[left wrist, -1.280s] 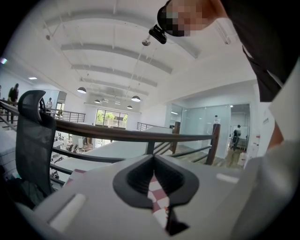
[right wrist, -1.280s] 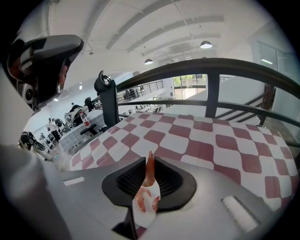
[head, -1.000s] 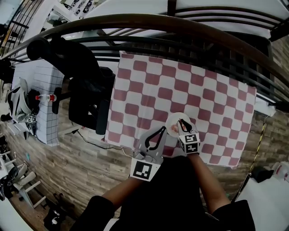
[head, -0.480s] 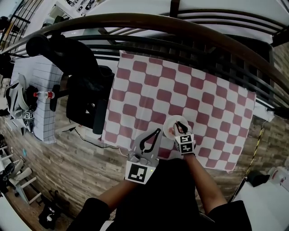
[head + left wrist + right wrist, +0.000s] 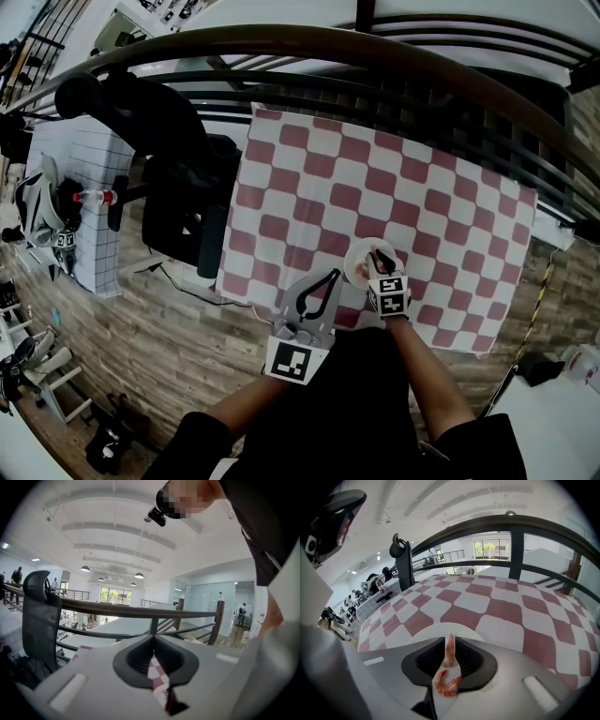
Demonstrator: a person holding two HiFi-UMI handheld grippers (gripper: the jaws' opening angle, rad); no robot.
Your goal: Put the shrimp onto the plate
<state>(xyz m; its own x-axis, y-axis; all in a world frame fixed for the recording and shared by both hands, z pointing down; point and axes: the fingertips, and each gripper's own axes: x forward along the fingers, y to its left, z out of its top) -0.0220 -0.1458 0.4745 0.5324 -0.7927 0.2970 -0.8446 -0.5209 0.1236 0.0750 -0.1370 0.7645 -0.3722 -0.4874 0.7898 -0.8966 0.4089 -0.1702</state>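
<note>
A pink shrimp [image 5: 450, 649] stands upright between the jaws of my right gripper [image 5: 450, 641], which is shut on it. Just below it a curled red shrimp [image 5: 447, 685] shows in the gap; I cannot tell whether it is a separate one. Beneath the jaws is the white plate [image 5: 436, 632]. In the head view the plate [image 5: 356, 255] sits near the front edge of the checkered cloth, with the right gripper [image 5: 378, 255] over it. My left gripper [image 5: 331, 275] hovers shut and empty just left of the plate, and its jaws [image 5: 153, 638] meet in a thin line.
The red-and-white checkered cloth [image 5: 394, 187] covers the table. A dark curved railing [image 5: 375, 52] runs along the far side. A black office chair [image 5: 178, 187] stands at the table's left edge. A second table with a bottle [image 5: 94, 200] is further left.
Almost nothing: both grippers keep their places, the right one still over the plate. Only the head camera has shifted slightly.
</note>
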